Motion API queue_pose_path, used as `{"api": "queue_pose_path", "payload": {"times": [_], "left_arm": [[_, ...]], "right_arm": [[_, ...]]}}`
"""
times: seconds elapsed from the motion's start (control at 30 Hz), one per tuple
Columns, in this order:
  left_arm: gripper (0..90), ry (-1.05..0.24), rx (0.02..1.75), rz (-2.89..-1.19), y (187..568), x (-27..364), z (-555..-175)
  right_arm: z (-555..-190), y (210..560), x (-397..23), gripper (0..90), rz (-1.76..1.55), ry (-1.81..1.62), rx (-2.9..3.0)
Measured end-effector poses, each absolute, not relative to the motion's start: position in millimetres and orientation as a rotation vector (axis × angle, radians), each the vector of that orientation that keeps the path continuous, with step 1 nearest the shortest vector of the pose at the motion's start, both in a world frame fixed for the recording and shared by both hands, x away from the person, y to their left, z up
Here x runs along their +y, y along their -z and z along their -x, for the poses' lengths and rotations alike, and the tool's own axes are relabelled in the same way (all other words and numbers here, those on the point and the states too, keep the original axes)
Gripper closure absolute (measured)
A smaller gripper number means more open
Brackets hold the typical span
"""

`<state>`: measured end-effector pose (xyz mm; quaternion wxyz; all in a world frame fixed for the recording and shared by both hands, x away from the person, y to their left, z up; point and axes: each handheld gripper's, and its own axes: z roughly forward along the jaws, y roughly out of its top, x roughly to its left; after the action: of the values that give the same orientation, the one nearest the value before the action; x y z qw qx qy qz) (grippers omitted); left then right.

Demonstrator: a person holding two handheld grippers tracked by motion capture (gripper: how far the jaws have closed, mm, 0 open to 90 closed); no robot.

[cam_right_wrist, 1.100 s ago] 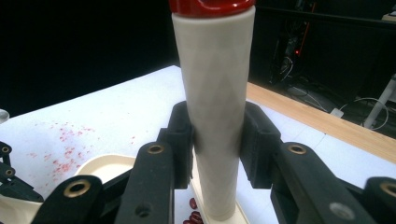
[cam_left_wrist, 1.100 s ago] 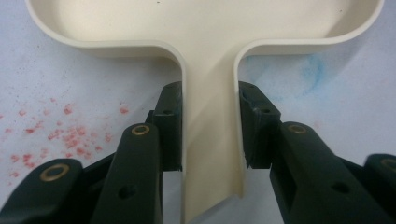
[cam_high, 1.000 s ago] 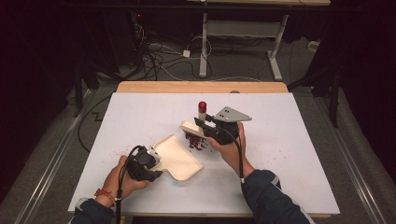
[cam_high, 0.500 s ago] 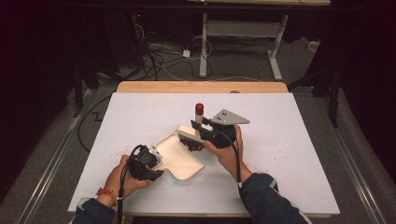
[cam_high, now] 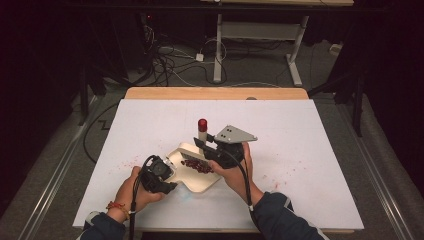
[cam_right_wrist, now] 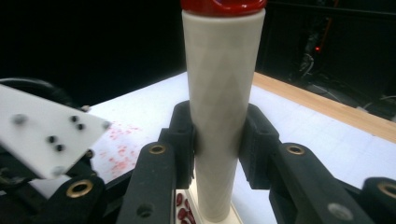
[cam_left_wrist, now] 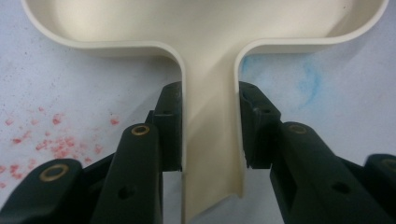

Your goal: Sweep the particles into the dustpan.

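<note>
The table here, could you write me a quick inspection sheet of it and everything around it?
Surface: white table with a wooden far edge, marked by reddish stains and crumbs.
Job's things: cream dustpan lying flat, with dark red beans in it; brush handle, cream with a red cap, upright over the pan.
Clutter: reddish specks scattered beside the dustpan.
Grippers: left gripper shut on the dustpan's handle; right gripper shut on the brush handle.
Cables: one trails from each gripper along the forearm; a tangle of cables lies on the floor beyond.
Surroundings: dark room, the legs of a white desk frame behind.
</note>
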<state>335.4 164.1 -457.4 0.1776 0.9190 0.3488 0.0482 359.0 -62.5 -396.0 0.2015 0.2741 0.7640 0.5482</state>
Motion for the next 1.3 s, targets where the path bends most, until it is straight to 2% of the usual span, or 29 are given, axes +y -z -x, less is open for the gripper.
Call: {"api": "queue_pose_path", "payload": {"times": [0.53,0.8,1.3], "left_arm": [[63.2,-0.142,0.980,-2.614,460.3,164.0,-335.8],[63.2,-0.140,0.968,-2.631,459.7,165.5,-333.6],[63.2,-0.134,0.933,-2.673,457.5,163.4,-319.2]], "right_arm": [[-356.8,372.6,-76.5,69.8,-0.774,-1.601,2.050],[-360.0,358.3,-115.1,69.8,-0.829,-1.576,1.969],[-333.5,370.6,-170.5,69.8,-0.869,-1.397,2.030]]}}
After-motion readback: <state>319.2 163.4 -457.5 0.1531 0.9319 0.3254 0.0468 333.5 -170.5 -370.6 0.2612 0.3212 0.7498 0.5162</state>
